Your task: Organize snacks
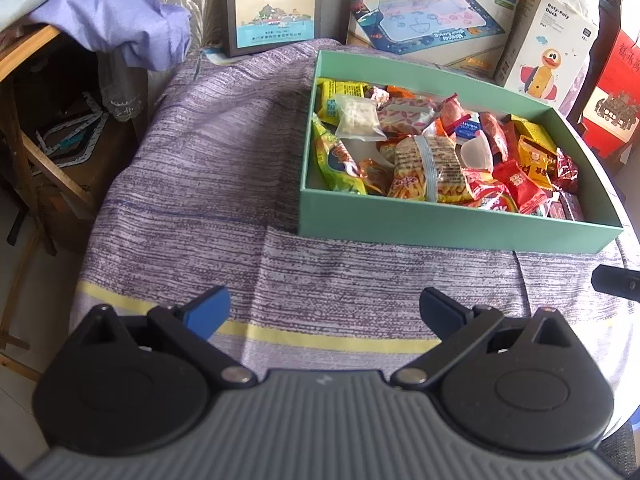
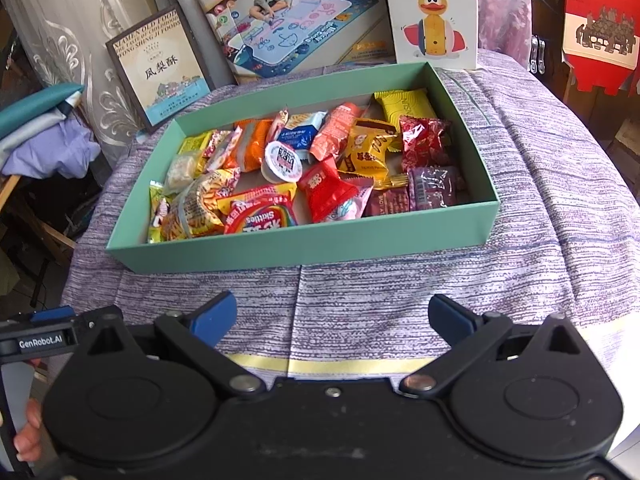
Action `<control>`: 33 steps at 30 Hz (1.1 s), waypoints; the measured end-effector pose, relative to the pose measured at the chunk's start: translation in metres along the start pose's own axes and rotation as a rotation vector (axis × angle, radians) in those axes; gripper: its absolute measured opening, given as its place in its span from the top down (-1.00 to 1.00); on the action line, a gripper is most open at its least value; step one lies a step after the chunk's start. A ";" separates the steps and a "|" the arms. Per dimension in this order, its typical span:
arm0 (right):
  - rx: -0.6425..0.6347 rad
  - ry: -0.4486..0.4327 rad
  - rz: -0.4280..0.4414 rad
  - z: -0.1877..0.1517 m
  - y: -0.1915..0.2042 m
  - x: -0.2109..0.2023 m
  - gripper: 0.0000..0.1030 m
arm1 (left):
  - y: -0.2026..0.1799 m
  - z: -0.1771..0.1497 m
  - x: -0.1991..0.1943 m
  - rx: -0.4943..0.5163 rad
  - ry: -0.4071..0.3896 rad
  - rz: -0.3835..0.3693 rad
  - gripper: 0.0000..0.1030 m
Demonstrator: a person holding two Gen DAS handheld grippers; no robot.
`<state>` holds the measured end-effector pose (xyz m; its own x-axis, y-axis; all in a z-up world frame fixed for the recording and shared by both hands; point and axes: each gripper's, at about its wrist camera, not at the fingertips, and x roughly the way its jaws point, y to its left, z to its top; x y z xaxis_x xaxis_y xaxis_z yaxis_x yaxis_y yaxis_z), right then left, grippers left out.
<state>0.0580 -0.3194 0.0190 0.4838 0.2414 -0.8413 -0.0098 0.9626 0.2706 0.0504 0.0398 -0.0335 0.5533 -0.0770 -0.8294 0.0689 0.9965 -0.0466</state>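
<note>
The shallow mint-green cardboard box (image 2: 304, 246) of wrapped snacks (image 2: 260, 216) fills mid-frame, long axis left-right. The right gripper (image 2: 332, 316) faces it squarely; the left gripper (image 1: 324, 308) sees it upper right. Both gape wide, empty.

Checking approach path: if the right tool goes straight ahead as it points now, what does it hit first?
The right tool is open and empty above the purple cloth. Straight ahead, it would likely meet the near wall of the green box before any snacks, though its height over the wall is unclear.

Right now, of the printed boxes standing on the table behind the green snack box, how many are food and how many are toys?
Food: 1, the pastry box
Toys: 2, the drawing mat box and the duck box
Total: 3
</note>
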 end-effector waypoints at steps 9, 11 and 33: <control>-0.009 0.011 -0.009 0.001 -0.001 0.001 -1.00 | 0.000 0.000 -0.001 0.003 -0.008 0.004 -1.00; -0.011 0.011 -0.011 0.001 -0.001 0.000 -1.00 | 0.000 0.000 -0.002 0.003 -0.010 0.006 -1.00; -0.026 0.013 -0.017 0.005 0.000 -0.002 -1.00 | 0.006 0.007 -0.013 -0.005 -0.042 0.038 -1.00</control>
<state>0.0616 -0.3209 0.0228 0.4722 0.2262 -0.8519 -0.0246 0.9695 0.2438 0.0492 0.0464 -0.0193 0.5901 -0.0398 -0.8064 0.0425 0.9989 -0.0182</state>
